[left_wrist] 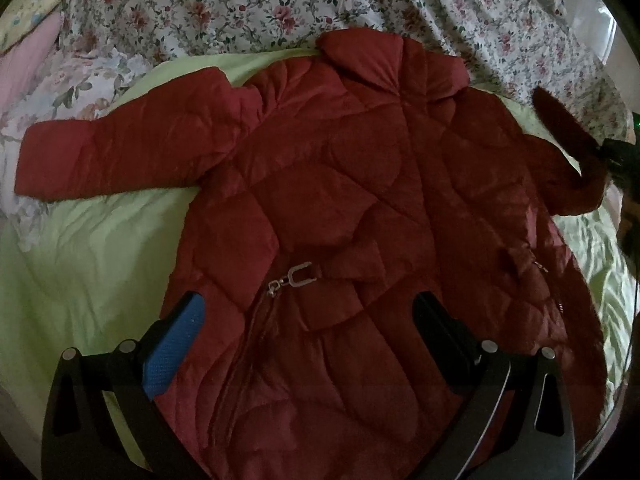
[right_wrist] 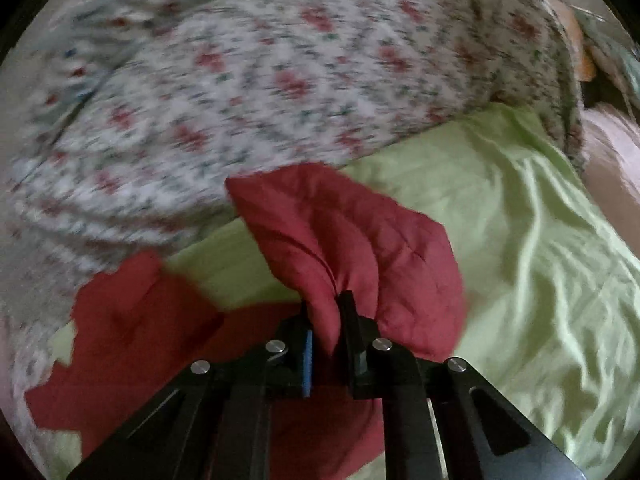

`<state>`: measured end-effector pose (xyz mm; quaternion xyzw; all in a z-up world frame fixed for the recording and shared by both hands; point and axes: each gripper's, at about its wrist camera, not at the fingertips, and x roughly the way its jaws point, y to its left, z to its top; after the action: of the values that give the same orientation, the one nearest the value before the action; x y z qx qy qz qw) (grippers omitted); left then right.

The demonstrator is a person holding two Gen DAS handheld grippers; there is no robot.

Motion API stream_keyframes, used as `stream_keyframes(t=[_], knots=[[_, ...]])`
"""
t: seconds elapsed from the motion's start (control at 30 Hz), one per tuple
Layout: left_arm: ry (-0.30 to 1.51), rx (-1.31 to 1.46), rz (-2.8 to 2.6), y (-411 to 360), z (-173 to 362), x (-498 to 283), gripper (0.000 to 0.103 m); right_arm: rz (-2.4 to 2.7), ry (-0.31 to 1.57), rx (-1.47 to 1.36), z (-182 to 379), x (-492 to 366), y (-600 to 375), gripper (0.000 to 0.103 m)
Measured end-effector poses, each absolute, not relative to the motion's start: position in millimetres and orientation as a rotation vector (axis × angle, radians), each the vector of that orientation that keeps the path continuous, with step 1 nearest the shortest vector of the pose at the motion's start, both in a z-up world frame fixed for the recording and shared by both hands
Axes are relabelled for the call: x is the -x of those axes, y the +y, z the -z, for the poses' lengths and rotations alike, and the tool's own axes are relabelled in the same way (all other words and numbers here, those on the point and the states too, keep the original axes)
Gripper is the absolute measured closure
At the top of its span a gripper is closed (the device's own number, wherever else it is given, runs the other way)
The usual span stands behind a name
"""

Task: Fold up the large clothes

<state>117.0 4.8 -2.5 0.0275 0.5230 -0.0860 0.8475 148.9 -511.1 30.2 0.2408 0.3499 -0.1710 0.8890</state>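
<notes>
A dark red quilted jacket [left_wrist: 340, 208] lies spread flat on a light green sheet [left_wrist: 80, 264], collar toward the far side, one sleeve [left_wrist: 120, 152] stretched out to the left. My left gripper [left_wrist: 308, 316] hovers open over the jacket's lower front, near a metal zipper pull [left_wrist: 296, 276]; nothing is between its fingers. In the right wrist view my right gripper [right_wrist: 326, 320] is shut on the end of the jacket's other sleeve [right_wrist: 352, 236], the red cloth bunched between the pads and lifted off the sheet. That raised sleeve [left_wrist: 560, 128] also shows at the right edge of the left view.
A floral quilt [left_wrist: 280, 4] is heaped along the far side of the bed, and it fills the upper part of the right wrist view as the quilt [right_wrist: 240, 80]. A pink pillow [left_wrist: 28, 64] lies at far left. Bare green sheet [right_wrist: 540, 260] stretches to the right.
</notes>
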Motion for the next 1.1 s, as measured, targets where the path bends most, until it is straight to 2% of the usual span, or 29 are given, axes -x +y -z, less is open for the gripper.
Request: stream_keyframes(t=[0.33, 0.63, 0.83, 1.1], knots=[[1.139, 0.06, 0.236, 29.4, 12.9, -115.6, 0.0, -0.022, 0.739, -0.43, -36.6, -143.3, -366.4, 0.092], [1.144, 0.149, 0.261, 63.1, 17.0, -127.3, 0.0, -0.316, 0.853, -0.283, 1.3, -156.6, -250.4, 0.091], [1.145, 0.179, 0.288, 70.7, 18.4, -152.8, 0.0, -0.428, 0.988, -0.136, 37.1, -159.2, -213.0, 0.087], [1.158, 0.166, 0.342, 42.5, 25.9, -226.8, 0.0, -0.452, 0.972, -0.1, 41.0, -160.3, -210.9, 0.086]])
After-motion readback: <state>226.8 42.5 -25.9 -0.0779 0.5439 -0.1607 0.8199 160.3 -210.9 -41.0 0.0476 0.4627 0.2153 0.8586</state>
